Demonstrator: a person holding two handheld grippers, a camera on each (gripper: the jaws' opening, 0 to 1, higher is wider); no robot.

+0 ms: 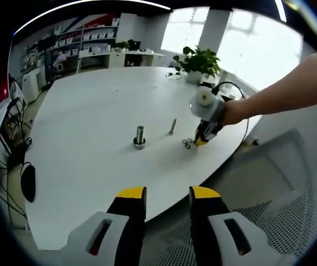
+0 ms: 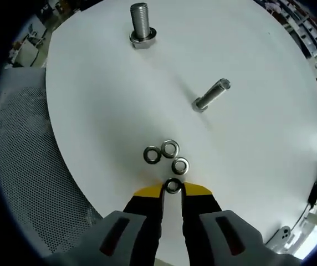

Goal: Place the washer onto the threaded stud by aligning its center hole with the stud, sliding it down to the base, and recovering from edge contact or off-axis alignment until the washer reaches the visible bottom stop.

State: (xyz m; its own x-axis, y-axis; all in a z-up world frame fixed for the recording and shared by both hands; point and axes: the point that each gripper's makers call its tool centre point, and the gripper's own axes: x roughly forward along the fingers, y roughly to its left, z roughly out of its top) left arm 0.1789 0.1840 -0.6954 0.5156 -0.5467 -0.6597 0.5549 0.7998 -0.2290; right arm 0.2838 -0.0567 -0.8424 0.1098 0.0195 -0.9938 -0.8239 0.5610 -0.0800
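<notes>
Right gripper view: right gripper (image 2: 173, 188) nipped onto a washer (image 2: 173, 185) at the jaw tips, jaws narrow.
Three loose washers (image 2: 169, 148) lie on the white table (image 2: 92, 111) just ahead of the tips; thin stud (image 2: 210, 95) further ahead-right, fat stud (image 2: 141, 25) far ahead, both upright. Left gripper (image 1: 167, 195) hangs wide open off the table edge, holding nothing, studs well ahead of it.

Your left gripper (image 1: 168, 202) has 2 black jaws capped in yellow, set in pale grey housings, each with a dark slot showing red inside. Your right gripper (image 2: 172, 191) is built the same; in the left gripper view it carries a grey body. Your forearm (image 1: 283, 88) is bare, no sleeve visible.
</notes>
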